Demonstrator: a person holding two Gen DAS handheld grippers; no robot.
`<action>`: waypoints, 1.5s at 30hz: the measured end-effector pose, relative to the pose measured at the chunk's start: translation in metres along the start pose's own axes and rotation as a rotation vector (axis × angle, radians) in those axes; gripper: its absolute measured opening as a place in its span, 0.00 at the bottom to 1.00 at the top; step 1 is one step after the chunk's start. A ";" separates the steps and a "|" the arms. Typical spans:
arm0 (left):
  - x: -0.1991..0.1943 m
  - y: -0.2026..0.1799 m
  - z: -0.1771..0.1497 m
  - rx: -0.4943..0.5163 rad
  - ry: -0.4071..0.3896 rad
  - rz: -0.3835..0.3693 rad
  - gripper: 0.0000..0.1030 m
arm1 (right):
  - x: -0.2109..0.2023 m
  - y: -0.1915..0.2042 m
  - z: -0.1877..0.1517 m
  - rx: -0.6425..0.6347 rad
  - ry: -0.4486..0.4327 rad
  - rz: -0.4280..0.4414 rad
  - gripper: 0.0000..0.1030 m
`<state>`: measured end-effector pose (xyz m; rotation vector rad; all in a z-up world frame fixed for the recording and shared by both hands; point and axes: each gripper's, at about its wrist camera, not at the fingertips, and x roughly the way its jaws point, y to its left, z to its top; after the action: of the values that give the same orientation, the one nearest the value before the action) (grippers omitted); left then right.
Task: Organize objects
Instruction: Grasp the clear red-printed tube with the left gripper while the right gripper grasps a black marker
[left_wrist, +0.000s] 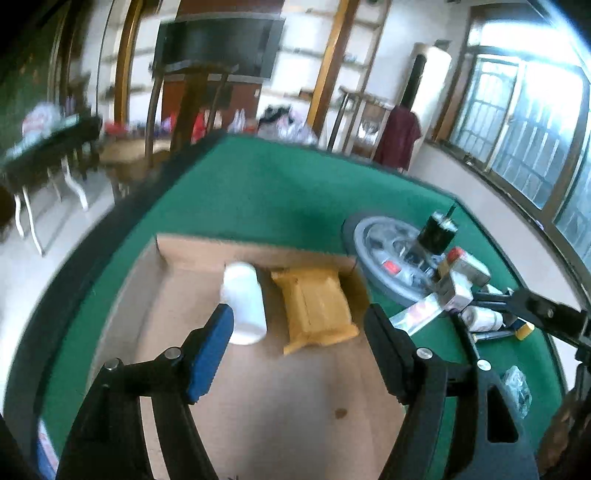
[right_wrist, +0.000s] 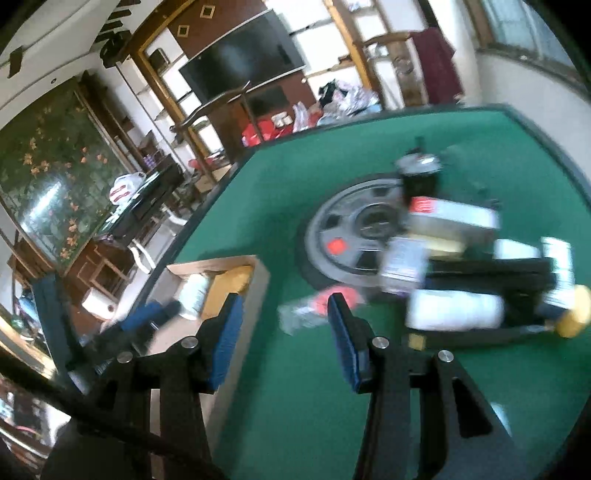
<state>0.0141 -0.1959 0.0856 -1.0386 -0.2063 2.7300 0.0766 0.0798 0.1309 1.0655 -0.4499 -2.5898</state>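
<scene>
Green felt covers a rounded worktop (left_wrist: 280, 184) in a cluttered living room, where a dark flat screen is mounted on the far wall and tall windows run along one side. One shallow cardboard box (left_wrist: 258, 387), open at the top and with plain brown walls, is seen on the felt. Two things lie inside it, just beside each other at the far end: one smooth white plastic bottle (left_wrist: 243, 302), cylindrical and lying on its side, and one flat yellow padded packet (left_wrist: 317, 306) with a creased surface. The left tool (left_wrist: 299, 347) is held above the box with its two black fingers set apart; blue ribbed pads are fitted to them and nothing is between them. Beside the box, one grey wheel (right_wrist: 354, 236) with a metal hub and a small red mark lies flat on the felt. A blurred heap is gathered against it: one black cylinder (right_wrist: 419, 181) standing upright, several white cartons and white bottles whose number cannot be told, and one yellow-capped item (right_wrist: 574, 314). One clear plastic wrapper (right_wrist: 306, 310) with red inside lies on the felt nearer the box. The right tool (right_wrist: 286, 332) is held over the bare felt, fingers apart and gripping nothing.
</scene>
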 end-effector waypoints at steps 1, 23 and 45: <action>-0.005 -0.005 0.003 0.010 -0.008 0.000 0.65 | -0.011 -0.006 -0.002 -0.007 -0.014 -0.015 0.45; 0.071 -0.192 -0.007 0.619 0.172 0.104 0.78 | -0.063 -0.136 -0.024 0.135 -0.043 -0.048 0.66; 0.065 -0.182 -0.022 0.487 0.309 -0.010 0.02 | -0.031 -0.095 -0.026 -0.013 0.082 0.017 0.66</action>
<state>0.0082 -0.0030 0.0654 -1.2658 0.4747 2.3765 0.1012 0.1730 0.0951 1.1535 -0.4202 -2.5206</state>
